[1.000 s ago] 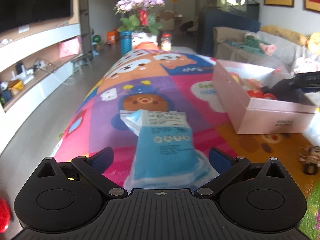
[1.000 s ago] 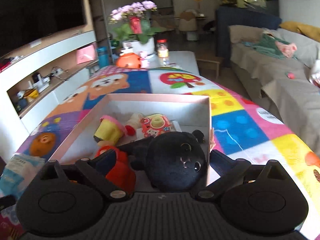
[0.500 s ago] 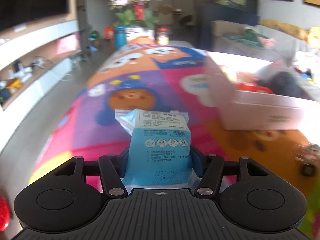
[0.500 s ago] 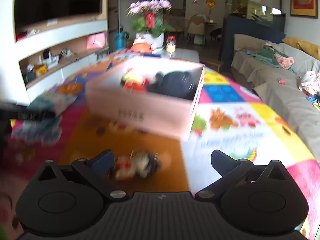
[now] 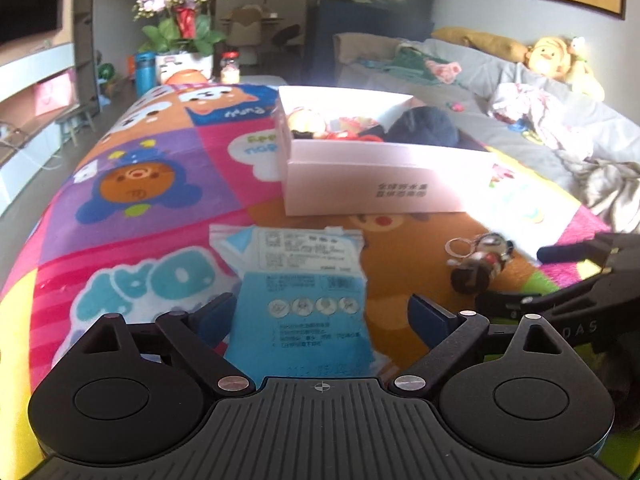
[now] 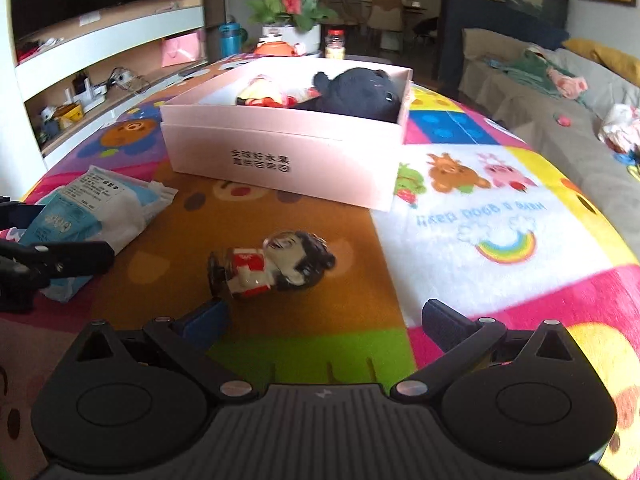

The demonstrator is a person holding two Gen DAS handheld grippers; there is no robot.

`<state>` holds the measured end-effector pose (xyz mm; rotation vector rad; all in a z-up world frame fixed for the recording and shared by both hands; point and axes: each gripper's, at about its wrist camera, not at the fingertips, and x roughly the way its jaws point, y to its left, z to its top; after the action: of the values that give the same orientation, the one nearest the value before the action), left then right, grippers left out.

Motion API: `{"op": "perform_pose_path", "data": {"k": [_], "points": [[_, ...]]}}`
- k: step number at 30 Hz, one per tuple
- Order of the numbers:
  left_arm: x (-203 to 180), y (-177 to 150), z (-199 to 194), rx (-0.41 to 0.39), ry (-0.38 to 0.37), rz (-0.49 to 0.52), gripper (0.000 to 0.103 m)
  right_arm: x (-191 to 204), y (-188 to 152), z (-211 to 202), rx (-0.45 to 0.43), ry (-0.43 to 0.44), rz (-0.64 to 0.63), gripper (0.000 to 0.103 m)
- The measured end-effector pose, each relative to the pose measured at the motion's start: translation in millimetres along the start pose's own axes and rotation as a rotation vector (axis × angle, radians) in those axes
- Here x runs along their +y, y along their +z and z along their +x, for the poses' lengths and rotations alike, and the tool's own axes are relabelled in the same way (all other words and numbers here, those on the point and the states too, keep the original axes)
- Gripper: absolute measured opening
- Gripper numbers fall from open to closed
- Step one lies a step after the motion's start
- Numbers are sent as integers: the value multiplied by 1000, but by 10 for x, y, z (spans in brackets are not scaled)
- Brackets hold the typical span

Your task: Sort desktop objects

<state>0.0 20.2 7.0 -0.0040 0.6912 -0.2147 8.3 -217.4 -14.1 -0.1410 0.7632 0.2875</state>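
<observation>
Looking along our left gripper, we find its jaws spread apart, with the blue and white packet lying flat on the cartoon play mat between them; a gap shows on either side of the packet, so neither finger pad touches it. The packet's far end points toward the pink cardboard box, and a strip of bare orange mat separates the two. The box is open-topped and holds a black plush toy against its right wall, with smaller red and yellow toys to the left of it.

Our right gripper also stands apart and clamps nothing. Just ahead of its left finger a small figurine, dark-haired with a red and white body, lies on its side on the orange patch; the finger tip is very near its dark base, though we cannot tell if they touch. In the left view a ring is attached to the figurine's top. The near wall of the box sits well beyond the figurine, with open mat between. To the right of the figurine the mat runs bare, white then pink and yellow, out to its edge beside the grey sofa. At the left border the packet and our left gripper's finger appear, near the mat's edge
</observation>
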Motion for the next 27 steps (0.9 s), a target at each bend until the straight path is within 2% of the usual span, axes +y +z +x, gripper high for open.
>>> {"op": "perform_pose_path", "data": {"k": [4, 7, 9, 11, 27], "points": [[85, -71, 25, 0, 38, -47, 99, 81, 122, 146, -8, 18, -6, 103], [126, -96, -10, -22, 33, -73, 100, 46, 120, 180, -27, 34, 12, 103], [155, -109, -5, -24, 24, -89, 100, 53, 30, 150, -81, 33, 7, 103], [183, -104, 1, -24, 19, -106, 101, 49, 41, 146, -80, 35, 9, 103], [166, -114, 10, -25, 25, -97, 103, 59, 57, 156, -79, 33, 8, 103]]}}
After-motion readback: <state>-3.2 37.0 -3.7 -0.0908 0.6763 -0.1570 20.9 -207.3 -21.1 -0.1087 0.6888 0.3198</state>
